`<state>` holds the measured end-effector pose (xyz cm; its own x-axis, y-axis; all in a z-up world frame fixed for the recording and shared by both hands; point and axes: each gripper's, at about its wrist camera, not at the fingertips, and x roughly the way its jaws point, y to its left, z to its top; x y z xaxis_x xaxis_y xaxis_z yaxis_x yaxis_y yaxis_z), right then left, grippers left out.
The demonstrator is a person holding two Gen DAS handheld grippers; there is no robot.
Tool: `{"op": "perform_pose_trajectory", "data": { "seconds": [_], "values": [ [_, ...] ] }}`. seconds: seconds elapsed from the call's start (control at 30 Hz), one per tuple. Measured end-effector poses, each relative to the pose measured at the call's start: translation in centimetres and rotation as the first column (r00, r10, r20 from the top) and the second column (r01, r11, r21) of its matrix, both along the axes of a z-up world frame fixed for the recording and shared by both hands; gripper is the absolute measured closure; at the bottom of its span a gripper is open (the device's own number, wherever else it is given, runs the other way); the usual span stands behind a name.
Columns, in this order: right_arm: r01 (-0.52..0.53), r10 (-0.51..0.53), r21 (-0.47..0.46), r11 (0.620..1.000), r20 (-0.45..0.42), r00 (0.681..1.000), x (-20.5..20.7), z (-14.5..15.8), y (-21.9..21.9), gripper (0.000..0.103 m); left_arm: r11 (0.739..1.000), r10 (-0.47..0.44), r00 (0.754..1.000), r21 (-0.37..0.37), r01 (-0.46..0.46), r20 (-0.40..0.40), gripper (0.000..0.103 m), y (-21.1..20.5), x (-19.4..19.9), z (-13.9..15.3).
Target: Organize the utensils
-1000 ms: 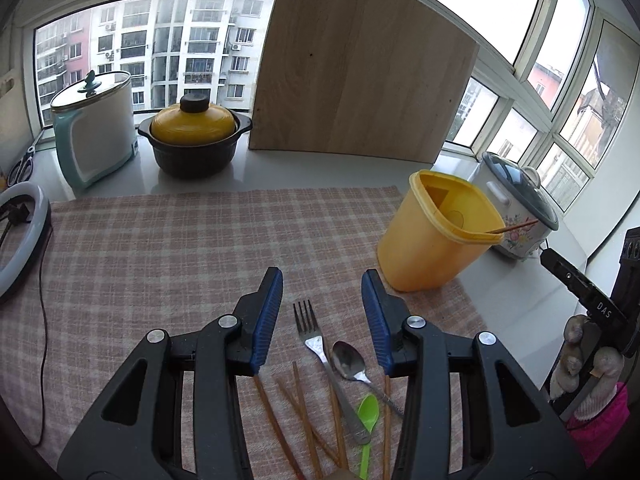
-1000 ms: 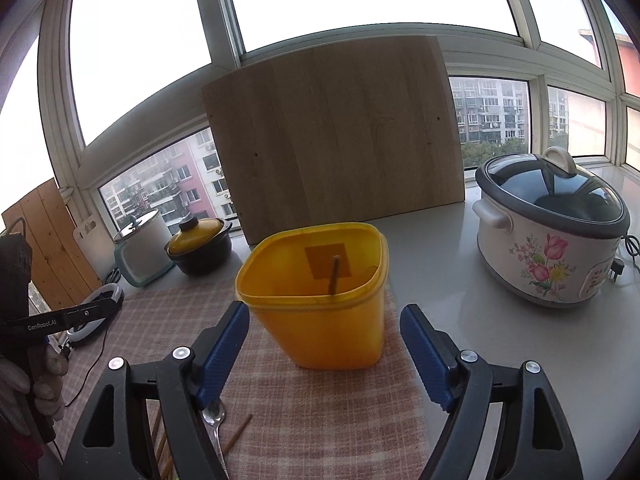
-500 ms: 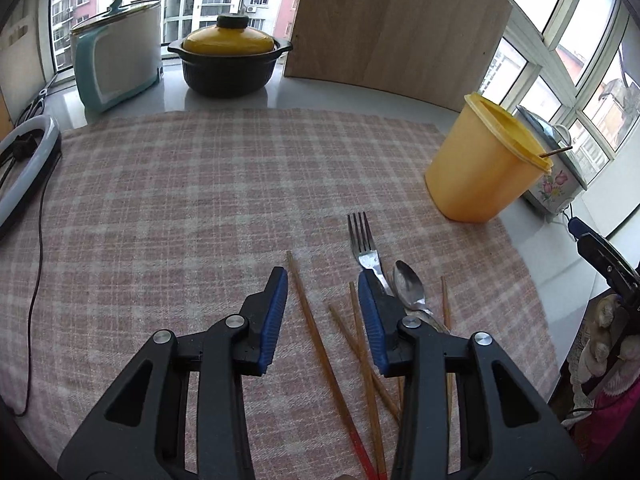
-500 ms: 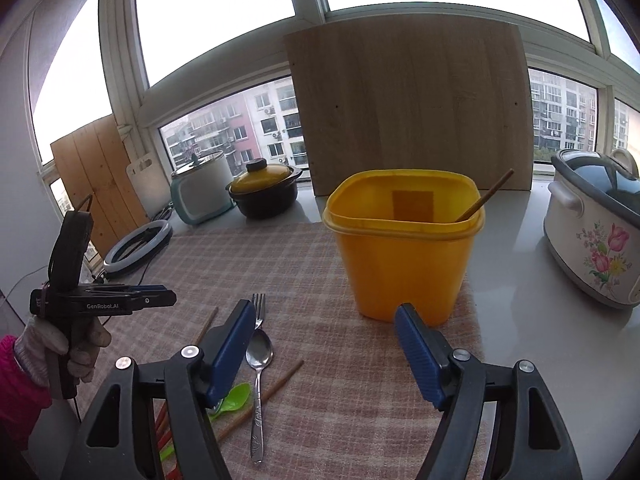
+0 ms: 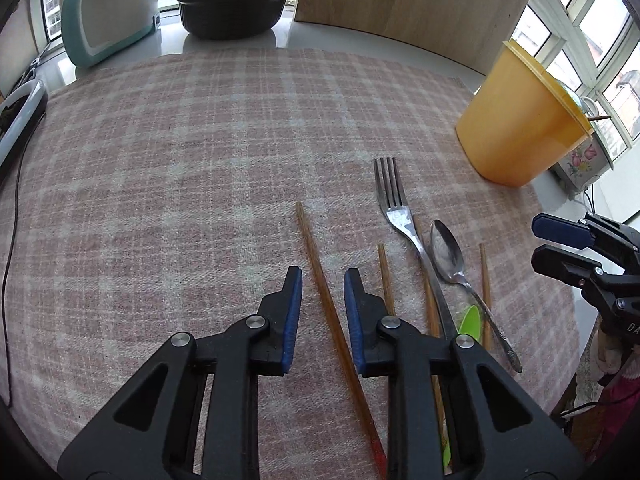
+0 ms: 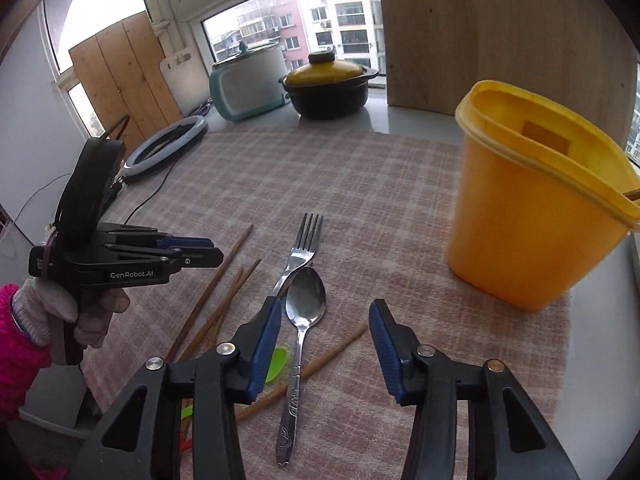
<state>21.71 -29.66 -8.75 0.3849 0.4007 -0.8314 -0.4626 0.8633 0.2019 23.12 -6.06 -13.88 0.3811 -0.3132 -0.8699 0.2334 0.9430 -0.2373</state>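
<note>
Several wooden chopsticks, a metal fork, a metal spoon and a green plastic spoon lie on the checked cloth. My left gripper is open, its jaws either side of one long chopstick, just above the cloth. My right gripper is open and empty above the spoon and fork. The yellow bucket stands to the right with one chopstick inside. The left gripper also shows in the right wrist view.
A black pot with a yellow lid, a teal-edged cooker and a wooden board stand at the back. A ring light lies at the far left. A floral rice cooker sits behind the bucket.
My left gripper has tilted down and lowered over one chopstick, jaws narrower. My right gripper has drawn back from the bucket, swung left and dropped over the spoon and fork.
</note>
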Motion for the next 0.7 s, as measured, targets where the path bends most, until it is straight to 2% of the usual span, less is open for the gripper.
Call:
{"op": "perform_pose_trajectory", "data": {
  "seconds": [0.07,0.27,0.53,0.63,0.7],
  "values": [
    [-0.025,0.024,-0.031,0.999,-0.015,1.0,0.6,-0.7,1.0,0.064,1.0,0.001,1.0,0.018,-0.001,-0.004,0.088,-0.2,0.2,-0.4],
    [-0.069,0.065,-0.078,0.995,-0.049,0.997,1.9,-2.4,2.3,0.064,1.0,0.008,1.0,0.024,-0.008,-0.011,0.088,-0.2,0.7,-1.0],
    [-0.095,0.088,-0.085,0.992,-0.086,0.992,3.1,-4.2,2.8,0.064,0.998,-0.017,1.0,0.062,0.016,0.005,0.088,-1.1,1.1,-1.0],
    [-0.101,0.092,-0.092,0.991,-0.092,0.991,3.5,-4.7,3.2,0.064,0.996,-0.019,1.0,0.09,0.017,0.024,0.095,-1.4,1.0,-0.9],
    [-0.103,0.093,-0.11,0.989,-0.094,0.991,3.8,-5.2,3.4,0.064,0.997,-0.02,0.999,0.081,0.017,0.03,0.095,-1.3,0.9,-1.0]
  ]
}}
